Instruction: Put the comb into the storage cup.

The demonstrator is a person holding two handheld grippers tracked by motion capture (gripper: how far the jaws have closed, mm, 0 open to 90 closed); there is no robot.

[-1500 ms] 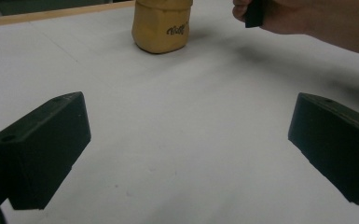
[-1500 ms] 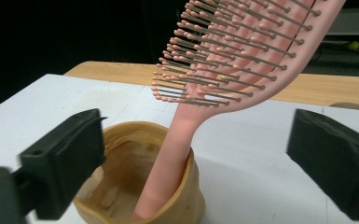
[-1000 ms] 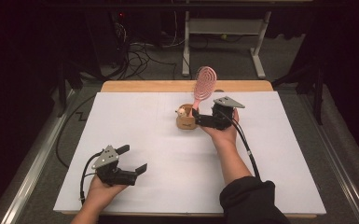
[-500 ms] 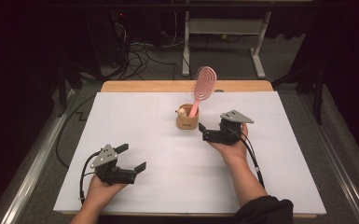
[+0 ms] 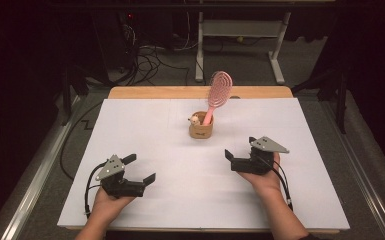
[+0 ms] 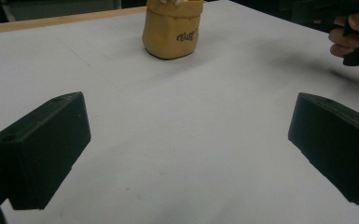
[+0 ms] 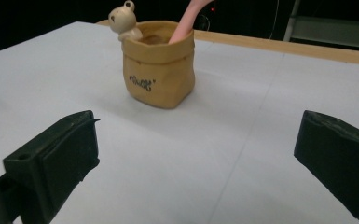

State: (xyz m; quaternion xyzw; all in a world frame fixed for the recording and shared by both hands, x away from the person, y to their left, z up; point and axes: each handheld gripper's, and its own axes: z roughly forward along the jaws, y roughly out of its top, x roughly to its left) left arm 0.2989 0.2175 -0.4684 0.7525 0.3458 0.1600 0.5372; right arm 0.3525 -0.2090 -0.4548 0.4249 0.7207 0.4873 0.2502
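Where pink brush (image 5: 219, 90) enters pouch (image 5: 201, 131), handle end hidden, both grippers (image 5: 139, 170) (image 5: 237, 152) released.

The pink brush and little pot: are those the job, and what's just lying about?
In the job:
pink brush, standing in the pot
tan pot with a bear figure
both tongs, left and right, open

Lying about:
cables on the floor
metal stand behind
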